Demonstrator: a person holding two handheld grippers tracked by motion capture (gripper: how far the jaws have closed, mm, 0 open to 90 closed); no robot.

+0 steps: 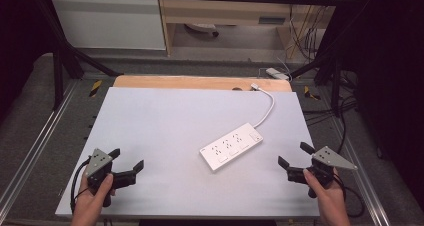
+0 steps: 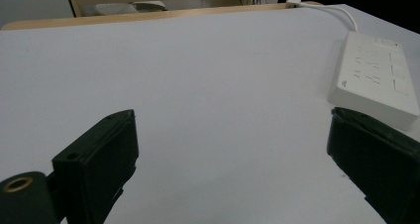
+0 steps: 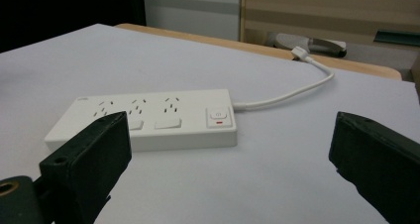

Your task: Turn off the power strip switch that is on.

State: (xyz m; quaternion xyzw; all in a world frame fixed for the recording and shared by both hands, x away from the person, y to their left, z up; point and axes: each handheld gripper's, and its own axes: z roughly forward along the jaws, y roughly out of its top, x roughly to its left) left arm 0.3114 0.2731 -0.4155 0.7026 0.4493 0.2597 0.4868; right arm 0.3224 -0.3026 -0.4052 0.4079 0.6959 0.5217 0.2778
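Observation:
A white power strip (image 1: 232, 146) with three socket groups and a switch lies flat, right of the table's middle; its white cable (image 1: 267, 108) curves to the far edge. In the left gripper view the strip (image 2: 376, 80) sits at the far right; in the right gripper view the strip (image 3: 148, 117) lies just ahead, its switch (image 3: 218, 117) showing a red mark. My left gripper (image 1: 127, 159) rests at the front left, open and empty, jaws pointing right. My right gripper (image 1: 295, 155) is at the front right, open and empty, a short way from the strip.
The table has a pale lavender top (image 1: 165, 121) with a wooden strip (image 1: 200, 82) along its far edge. Black frame posts (image 1: 60, 61) stand at the sides, and loose cables (image 1: 325, 111) lie on the floor beyond the right edge.

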